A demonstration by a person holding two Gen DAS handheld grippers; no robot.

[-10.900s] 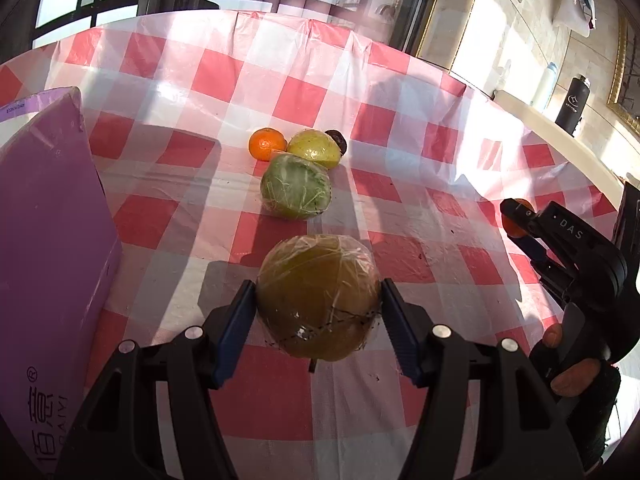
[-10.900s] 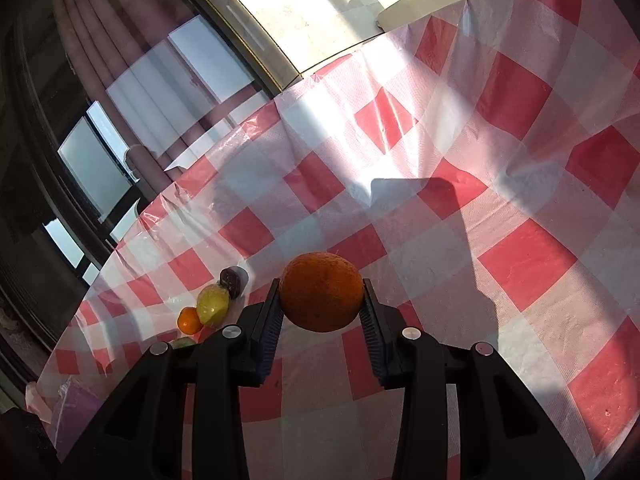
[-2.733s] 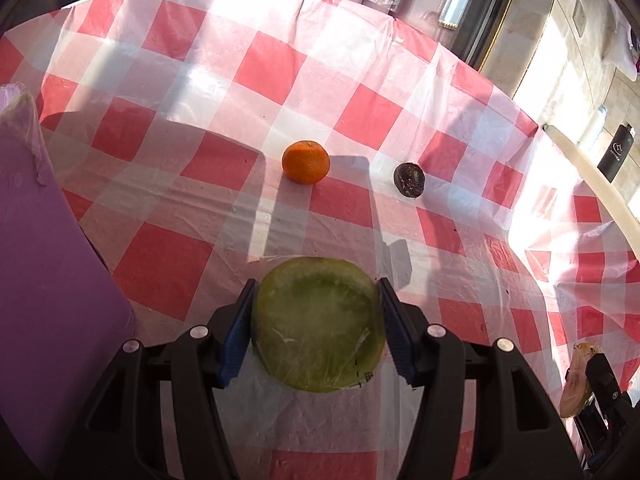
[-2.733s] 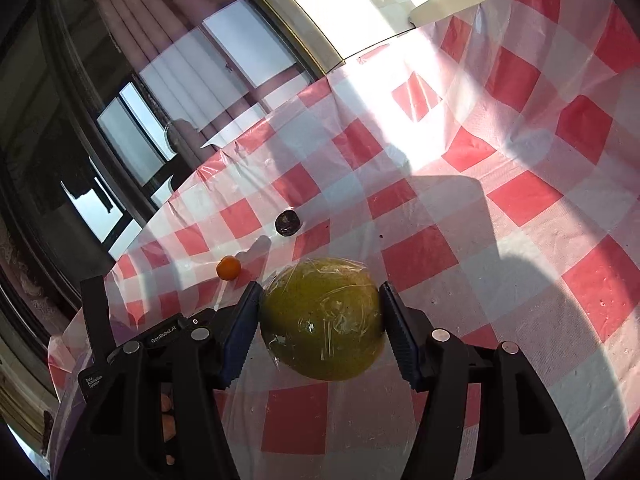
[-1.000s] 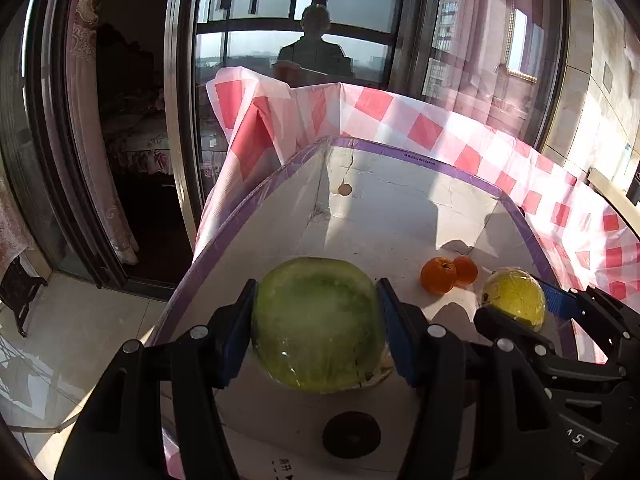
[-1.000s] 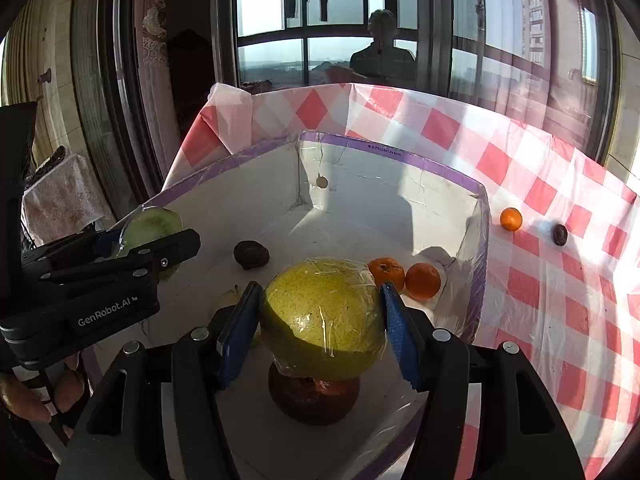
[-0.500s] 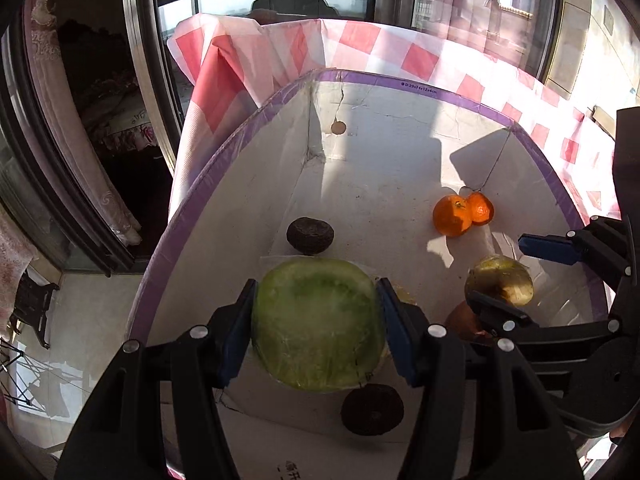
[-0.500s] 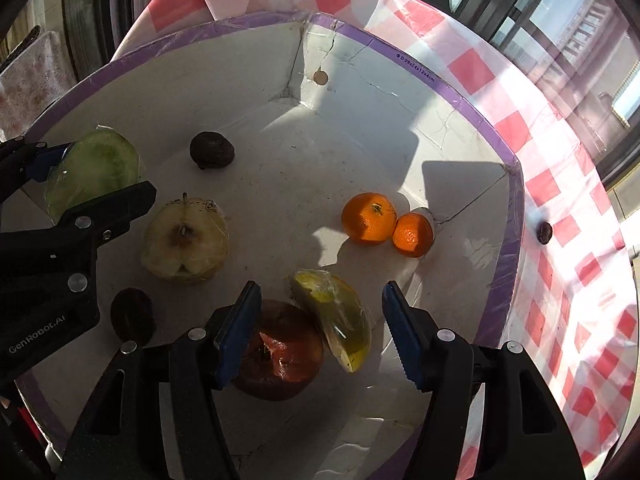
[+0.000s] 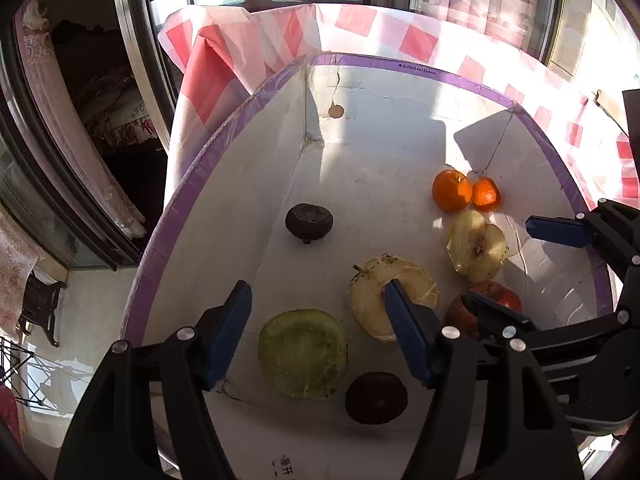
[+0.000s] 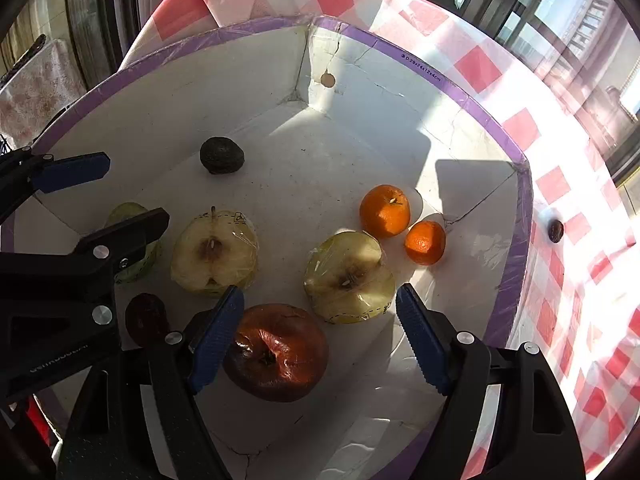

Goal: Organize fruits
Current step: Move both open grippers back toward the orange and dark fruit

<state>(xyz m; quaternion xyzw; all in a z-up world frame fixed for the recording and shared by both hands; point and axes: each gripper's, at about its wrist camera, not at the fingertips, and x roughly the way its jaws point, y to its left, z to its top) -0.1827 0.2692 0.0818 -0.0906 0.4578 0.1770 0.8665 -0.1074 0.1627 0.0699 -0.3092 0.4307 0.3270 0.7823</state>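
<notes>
A white box with a purple rim (image 9: 420,68) (image 10: 460,96) holds several fruits. My left gripper (image 9: 320,330) is open above a wrapped green fruit half (image 9: 303,354) that lies on the box floor. My right gripper (image 10: 320,328) is open above a wrapped yellow-green apple half (image 10: 349,276) and a red apple (image 10: 276,352). Another wrapped apple half (image 10: 214,254) (image 9: 400,288), two oranges (image 10: 385,210) (image 10: 425,242) and two dark fruits (image 10: 222,155) (image 9: 376,398) also lie in the box.
The box stands on a red-and-white checked tablecloth (image 10: 560,184). One dark fruit (image 10: 555,231) lies on the cloth outside the box, to the right. A window frame (image 9: 132,60) and a drop to the floor lie left of the box.
My left gripper has opened and let the green fruit half down onto the box floor. My right gripper has stayed open and its released apple half has settled cut side up.
</notes>
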